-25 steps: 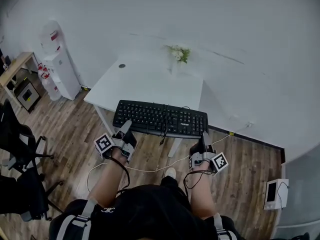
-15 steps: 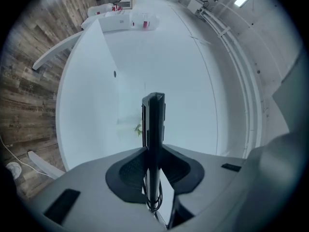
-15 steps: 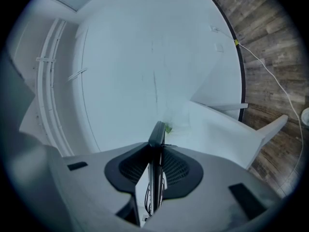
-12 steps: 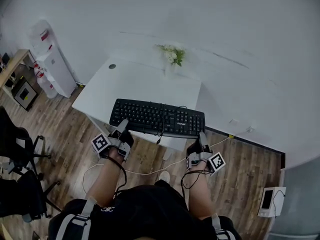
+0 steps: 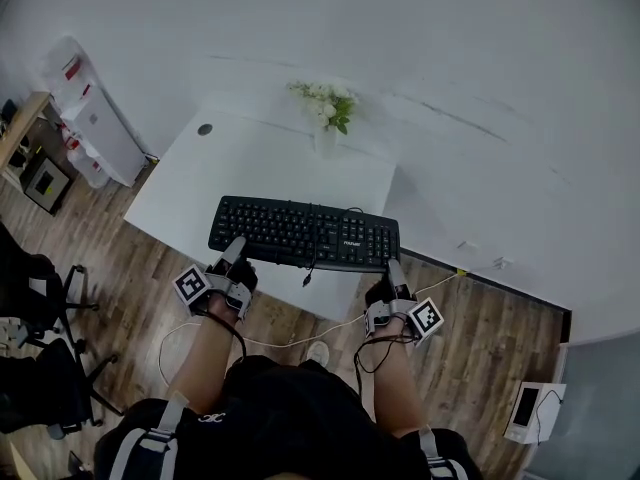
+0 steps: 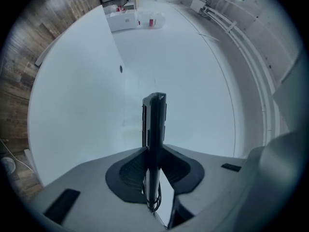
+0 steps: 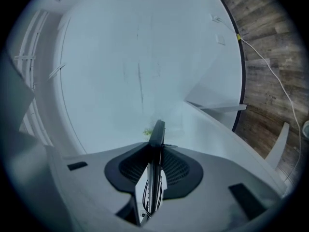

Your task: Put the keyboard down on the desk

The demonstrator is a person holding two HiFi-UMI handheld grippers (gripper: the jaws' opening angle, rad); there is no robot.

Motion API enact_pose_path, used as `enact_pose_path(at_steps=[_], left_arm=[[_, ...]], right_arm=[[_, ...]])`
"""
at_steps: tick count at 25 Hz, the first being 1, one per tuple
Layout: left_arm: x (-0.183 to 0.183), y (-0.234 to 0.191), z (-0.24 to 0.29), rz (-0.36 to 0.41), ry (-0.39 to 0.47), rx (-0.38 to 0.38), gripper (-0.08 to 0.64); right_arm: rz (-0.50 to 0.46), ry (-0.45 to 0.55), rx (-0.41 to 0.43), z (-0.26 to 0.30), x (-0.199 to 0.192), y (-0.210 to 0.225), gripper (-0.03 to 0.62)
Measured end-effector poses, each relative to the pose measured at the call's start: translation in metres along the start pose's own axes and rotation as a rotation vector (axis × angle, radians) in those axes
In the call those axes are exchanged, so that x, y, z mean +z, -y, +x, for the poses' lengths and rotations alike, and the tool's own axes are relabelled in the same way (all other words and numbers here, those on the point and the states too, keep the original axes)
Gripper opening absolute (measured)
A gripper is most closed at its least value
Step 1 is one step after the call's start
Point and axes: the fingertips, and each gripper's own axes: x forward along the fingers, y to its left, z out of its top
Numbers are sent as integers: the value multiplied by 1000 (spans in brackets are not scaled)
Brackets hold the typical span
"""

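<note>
Leftmost, the left gripper [image 5: 233,256] pinches the left end of the keyboard [image 5: 305,233]. The board — black, full-size, keys up, a cable [image 5: 311,266] dangling off its front — sits level over the near edge of the white desk [image 5: 250,163]. The right gripper [image 5: 392,268] clamps its right end.

The keyboard [image 5: 300,233] is over the desk's [image 5: 220,173] near edge — flowers [image 5: 322,103] behind it at the far edge.
</note>
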Motion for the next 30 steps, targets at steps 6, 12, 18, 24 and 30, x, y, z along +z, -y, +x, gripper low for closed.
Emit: enact_pose_path(at_steps=[6, 12, 18, 24, 30], left_arm=[[5, -7, 6, 3, 6, 17, 80], [35, -20, 41, 3, -67, 25, 80], [74, -43, 79, -1, -170, 44, 80], [102, -75, 103, -44, -223, 90, 80], [109, -111, 122, -68, -256, 157, 80]], right_arm=[[17, -9, -24, 9, -1, 11, 81], [-10, 40, -11, 38, -6, 14, 81], [0, 124, -59, 66, -25, 38, 81], [16, 161, -130, 88, -41, 58, 81], [35, 185, -230, 92, -39, 93, 81]])
